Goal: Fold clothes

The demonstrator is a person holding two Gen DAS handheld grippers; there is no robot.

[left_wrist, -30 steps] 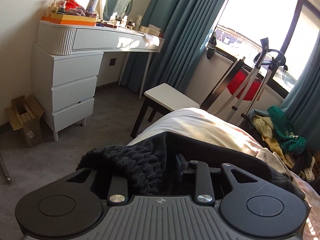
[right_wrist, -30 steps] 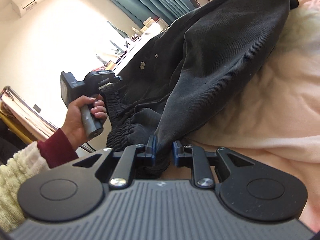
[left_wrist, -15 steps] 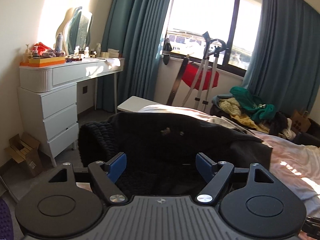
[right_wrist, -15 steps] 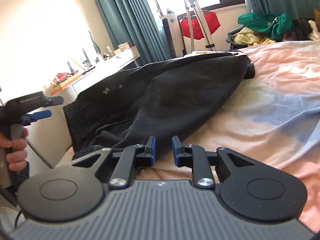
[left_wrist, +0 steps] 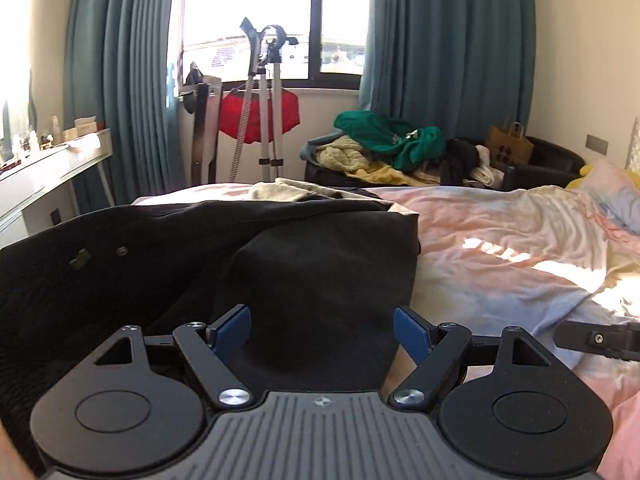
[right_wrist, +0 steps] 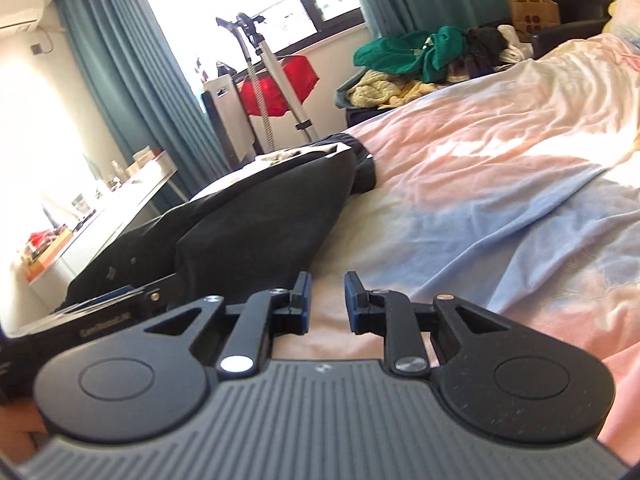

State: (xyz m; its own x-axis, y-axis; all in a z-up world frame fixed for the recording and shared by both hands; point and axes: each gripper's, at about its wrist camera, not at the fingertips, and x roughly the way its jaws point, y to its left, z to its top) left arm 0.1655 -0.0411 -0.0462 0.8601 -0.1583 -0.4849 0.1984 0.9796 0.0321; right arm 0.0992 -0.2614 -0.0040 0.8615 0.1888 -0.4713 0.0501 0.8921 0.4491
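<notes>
Black trousers (left_wrist: 280, 264) lie folded lengthwise on the bed's left side, legs running away toward the window; they also show in the right wrist view (right_wrist: 256, 224). My left gripper (left_wrist: 322, 330) is open wide just above the near end of the trousers, holding nothing. My right gripper (right_wrist: 326, 302) is open by a small gap over bare sheet, just right of the trousers' near edge, empty. Part of the left gripper's body (right_wrist: 104, 316) shows at the left of the right wrist view.
The pink and blue bed sheet (left_wrist: 500, 264) spreads to the right. A pile of green and yellow clothes (left_wrist: 384, 148) sits beyond the bed by the window. A garment steamer stand (left_wrist: 264, 92) and a white dressing table (left_wrist: 48, 172) stand to the left.
My left gripper let go of the ribbed waistband and opened wide. My right gripper released the trousers' edge and opened slightly. Both views swung right toward the bed and window.
</notes>
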